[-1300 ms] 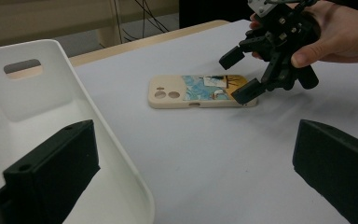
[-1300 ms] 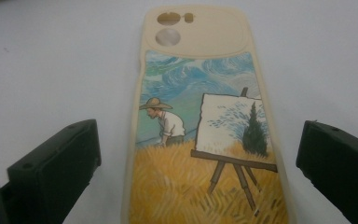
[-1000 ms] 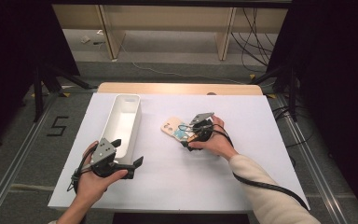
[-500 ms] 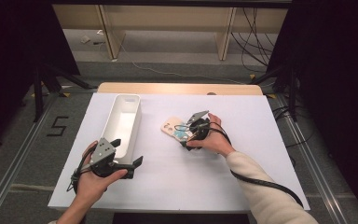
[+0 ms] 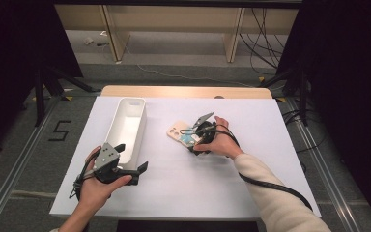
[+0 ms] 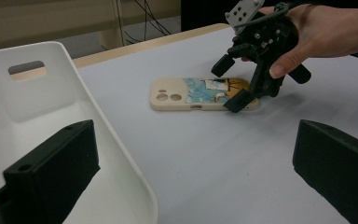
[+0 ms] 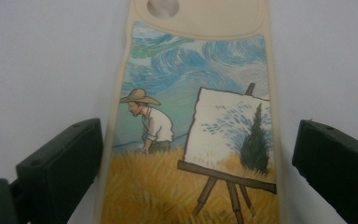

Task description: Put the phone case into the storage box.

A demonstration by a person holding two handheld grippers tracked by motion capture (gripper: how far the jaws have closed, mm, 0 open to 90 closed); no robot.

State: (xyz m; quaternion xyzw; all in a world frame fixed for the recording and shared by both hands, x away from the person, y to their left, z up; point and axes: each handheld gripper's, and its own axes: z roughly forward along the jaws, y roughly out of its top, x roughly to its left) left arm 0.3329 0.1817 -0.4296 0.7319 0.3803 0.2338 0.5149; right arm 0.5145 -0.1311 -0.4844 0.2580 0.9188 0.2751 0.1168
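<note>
Straddling the phone case (image 7: 191, 140), my right gripper (image 5: 196, 140) has its jaws apart, one on each long side, neither yet pressing. The case lies flat on the white table (image 5: 270, 125), just right of the bin (image 5: 125, 128). I judge this the grasp step: next I need to close squarely on the edges and lift without tipping. My left gripper (image 5: 125, 170) waits at the bin's near end, jaws apart and empty. No brand or writing is legible; the case shows a painted painter in a straw hat at an easel.
</note>
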